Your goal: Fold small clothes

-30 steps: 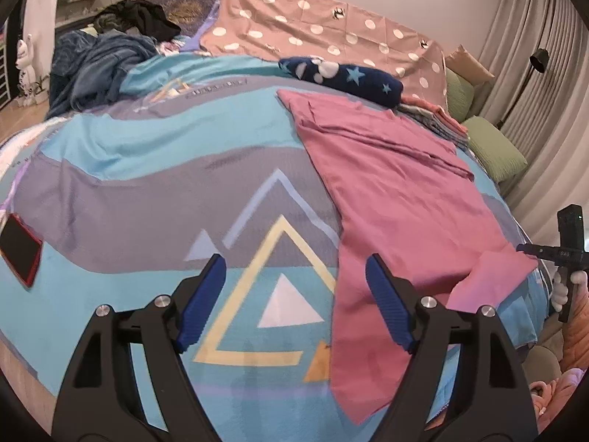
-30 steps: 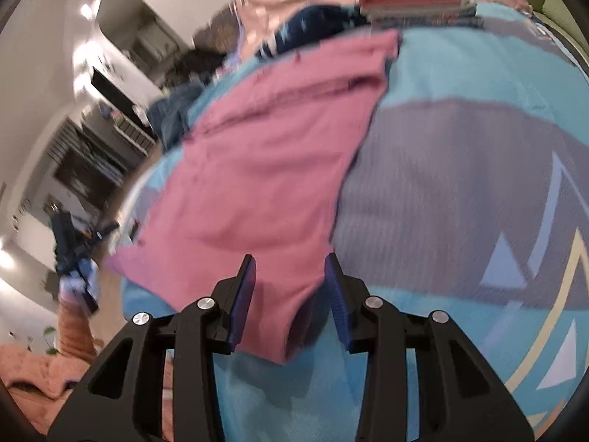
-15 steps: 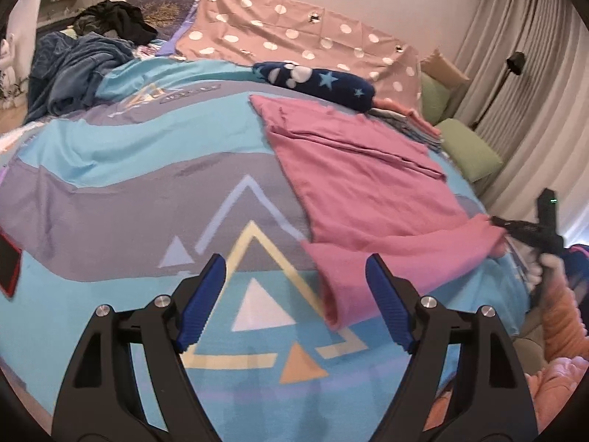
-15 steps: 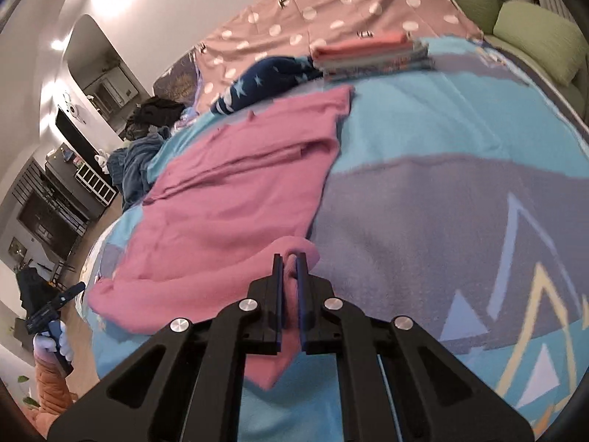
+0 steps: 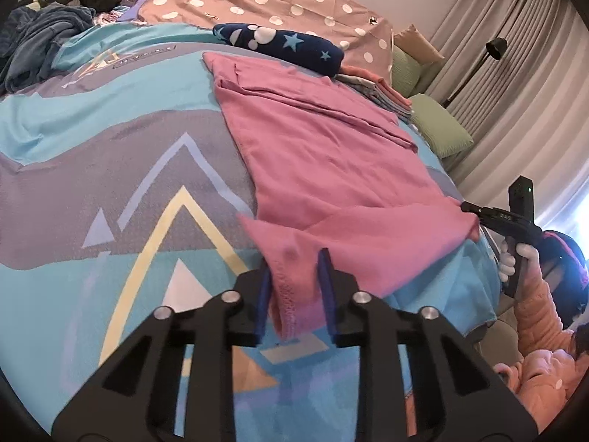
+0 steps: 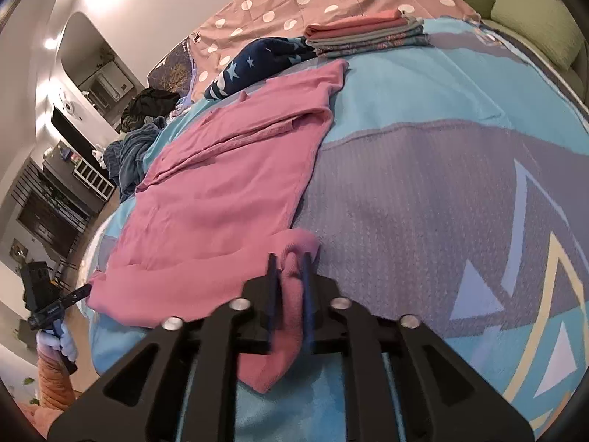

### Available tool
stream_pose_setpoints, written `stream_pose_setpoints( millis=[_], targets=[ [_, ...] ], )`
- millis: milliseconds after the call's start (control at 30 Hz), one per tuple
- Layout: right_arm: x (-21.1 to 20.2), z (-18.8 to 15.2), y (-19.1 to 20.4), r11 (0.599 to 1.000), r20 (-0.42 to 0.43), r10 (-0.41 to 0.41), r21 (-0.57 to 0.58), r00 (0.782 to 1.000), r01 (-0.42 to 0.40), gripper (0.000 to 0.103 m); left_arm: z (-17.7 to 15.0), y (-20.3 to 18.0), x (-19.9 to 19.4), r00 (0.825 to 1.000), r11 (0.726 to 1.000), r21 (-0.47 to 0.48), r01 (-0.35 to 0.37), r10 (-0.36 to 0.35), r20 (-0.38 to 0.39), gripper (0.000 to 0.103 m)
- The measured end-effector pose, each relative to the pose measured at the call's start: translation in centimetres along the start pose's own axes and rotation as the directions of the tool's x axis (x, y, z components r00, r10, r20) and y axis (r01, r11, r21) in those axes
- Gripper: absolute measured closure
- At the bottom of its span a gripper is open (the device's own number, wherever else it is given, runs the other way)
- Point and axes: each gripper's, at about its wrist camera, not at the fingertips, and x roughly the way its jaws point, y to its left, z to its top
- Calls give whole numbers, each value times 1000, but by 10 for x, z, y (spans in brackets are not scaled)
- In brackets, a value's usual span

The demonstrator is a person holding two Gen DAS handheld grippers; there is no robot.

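Pink garment [image 5: 324,154]: spread on the bed [image 5: 110,169] over a blue patterned cover, near hem lifted and doubled back.
Left gripper [image 5: 293,258]: jaws closing, one hem corner bunched between them.
Right gripper [image 6: 289,261]: jaws opening, the other hem corner between them.
Folded clothes stack [image 6: 364,33]: far edge of bed, beside a navy star-print cloth [image 6: 257,62].
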Motion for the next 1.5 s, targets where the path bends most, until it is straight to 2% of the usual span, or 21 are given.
stream_pose_setpoints(
  millis=[33, 133, 233, 300, 333, 367, 400, 500, 600, 700, 867, 933, 1233, 1500],
  targets=[
    [-1, 0, -2, 1000, 1, 4, 13, 1000, -4, 60, 1, 0, 0, 1000, 1000, -1, -3, 3, 3, 81],
    [0, -1, -11, 997, -25, 51, 53, 998, -50, 55, 3, 2, -3, 1000, 1000, -5, -5, 5, 10, 80],
    [7, -2, -18, 982, -64, 145, 131, 987, -136, 53, 5, 8, 0, 1000, 999, -32, 0, 0, 11, 74],
    [10, -1, -20, 968, -74, 199, 168, 977, -184, 53, 5, 10, 3, 1000, 999, -42, -2, 2, 7, 74],
    [10, 1, -19, 964, -76, 216, 176, 974, -200, 56, 6, 10, 5, 1000, 999, -45, -1, 1, 6, 75],
    [10, 2, -17, 957, -65, 239, 183, 969, -224, 80, 8, 9, 6, 1000, 999, -42, 11, -10, 9, 91],
    [7, 4, -14, 955, -51, 246, 182, 968, -233, 97, 9, 8, 6, 1000, 999, -35, 20, -20, 13, 99],
    [-21, 13, 3, 964, 59, 235, 116, 970, -240, 100, 19, -3, -9, 997, 1000, 1, -1, 0, 82, 99],
    [-64, 24, 33, 974, 181, 226, -20, 957, -226, 100, 39, -13, -34, 985, 999, 30, -27, 22, 171, 99],
    [-91, 32, 58, 974, 258, 217, -129, 942, -189, 100, 64, -21, -62, 961, 997, 55, -48, 32, 273, 99],
    [-108, 44, 71, 968, 320, 223, -185, 921, -170, 100, 96, -38, -90, 917, 992, 112, -60, 11, 398, 99],
    [-107, 48, 69, 970, 332, 216, -178, 918, -164, 100, 104, -41, -91, 911, 989, 127, -72, 13, 413, 99],
    [-92, 63, 55, 980, 354, 188, -127, 916, -152, 100, 127, -38, -70, 904, 990, 109, -86, 32, 426, 99],
    [-63, 87, 38, 988, 346, 153, -81, 926, -132, 100, 151, -20, -35, 914, 992, 72, -101, 64, 401, 99]
  ],
)
